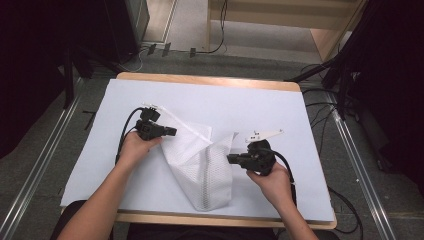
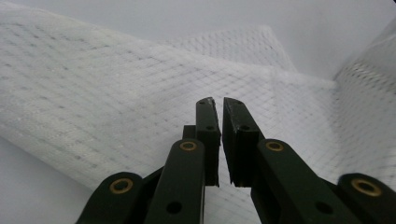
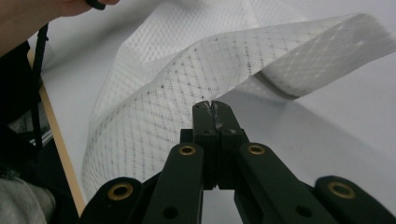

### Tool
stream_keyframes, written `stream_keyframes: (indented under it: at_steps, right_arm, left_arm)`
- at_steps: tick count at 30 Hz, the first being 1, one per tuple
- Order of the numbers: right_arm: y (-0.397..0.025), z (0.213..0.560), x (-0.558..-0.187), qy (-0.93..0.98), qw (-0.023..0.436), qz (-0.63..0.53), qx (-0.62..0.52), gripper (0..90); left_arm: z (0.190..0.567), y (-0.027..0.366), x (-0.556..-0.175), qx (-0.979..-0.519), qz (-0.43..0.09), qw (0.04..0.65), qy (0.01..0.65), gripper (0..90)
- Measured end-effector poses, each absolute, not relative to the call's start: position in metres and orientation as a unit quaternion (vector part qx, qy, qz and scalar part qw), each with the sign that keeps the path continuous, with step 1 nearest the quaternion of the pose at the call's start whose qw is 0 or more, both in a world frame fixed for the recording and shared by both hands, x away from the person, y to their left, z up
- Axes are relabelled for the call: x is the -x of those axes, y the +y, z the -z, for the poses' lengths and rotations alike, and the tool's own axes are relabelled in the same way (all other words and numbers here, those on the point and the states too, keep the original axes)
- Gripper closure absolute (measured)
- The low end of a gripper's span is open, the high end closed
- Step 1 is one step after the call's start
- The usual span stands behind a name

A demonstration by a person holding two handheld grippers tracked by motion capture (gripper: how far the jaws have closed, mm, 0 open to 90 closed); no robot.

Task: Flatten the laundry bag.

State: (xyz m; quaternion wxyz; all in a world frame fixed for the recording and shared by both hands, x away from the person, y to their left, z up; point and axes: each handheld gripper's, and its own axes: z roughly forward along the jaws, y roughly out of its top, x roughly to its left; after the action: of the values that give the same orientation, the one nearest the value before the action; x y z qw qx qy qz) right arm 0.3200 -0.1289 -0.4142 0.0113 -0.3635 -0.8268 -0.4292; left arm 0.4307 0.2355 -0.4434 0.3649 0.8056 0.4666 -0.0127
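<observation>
White sheeting covers the wooden table, with grey floor, cables and dark stands around it. From the high view I see a white mesh bag lying crumpled at the table's middle, its closed end toward the near edge and its zippered mouth spread toward the far side. My left hand comes in from the lower left, holding the left gripper pointed rightward at the bag's upper left edge. My right hand holds the right gripper pointed leftward at the bag's right side, a grey plate on top of it.

Through the left gripper view, the mesh spreads across the frame in a diamond weave, lying over the sheet. The jaws stand nearly together with a narrow slit between them, gripping nothing that I can see; the fabric lies beyond and beneath the tips.

Through the right gripper view, the bag arches up in a broad fold above the sheet, one band curling away to the right. The jaws are pressed fully together, tips meeting just before the fold; I cannot tell whether any mesh is pinched there. The left hand shows at the top left corner.
</observation>
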Motion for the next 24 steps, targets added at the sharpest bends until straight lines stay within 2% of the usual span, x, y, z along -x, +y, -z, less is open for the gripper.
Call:
stream_keyframes:
  at_steps: [6, 7, 10, 13, 17, 24]
  right_arm:
    - [-0.138, 0.417, -0.31, -0.825, 0.013, 0.427, 0.37, 88.6]
    - [-0.14, 0.417, -0.309, -0.822, 0.011, 0.428, 0.374, 83.6]
    - [-0.145, 0.414, -0.309, -0.817, 0.0, 0.436, 0.377, 77.4]
    - [-0.151, 0.408, -0.311, -0.811, -0.016, 0.445, 0.38, 74.3]
    - [-0.156, 0.402, -0.315, -0.805, -0.028, 0.449, 0.387, 75.3]
    - [-0.155, 0.388, -0.343, -0.796, -0.034, 0.457, 0.395, 87.6]
  left_arm:
    - [0.451, 0.235, -0.436, -0.801, 0.013, 0.361, 0.477, 85.2]
    - [0.453, 0.236, -0.438, -0.802, 0.012, 0.359, 0.477, 85.1]
    - [0.454, 0.237, -0.439, -0.8, 0.013, 0.359, 0.48, 84.8]
    - [0.455, 0.237, -0.44, -0.799, 0.013, 0.36, 0.482, 84.2]
    - [0.452, 0.235, -0.437, -0.801, 0.016, 0.361, 0.478, 84.2]
    - [0.444, 0.223, -0.429, -0.809, 0.02, 0.368, 0.458, 85.1]
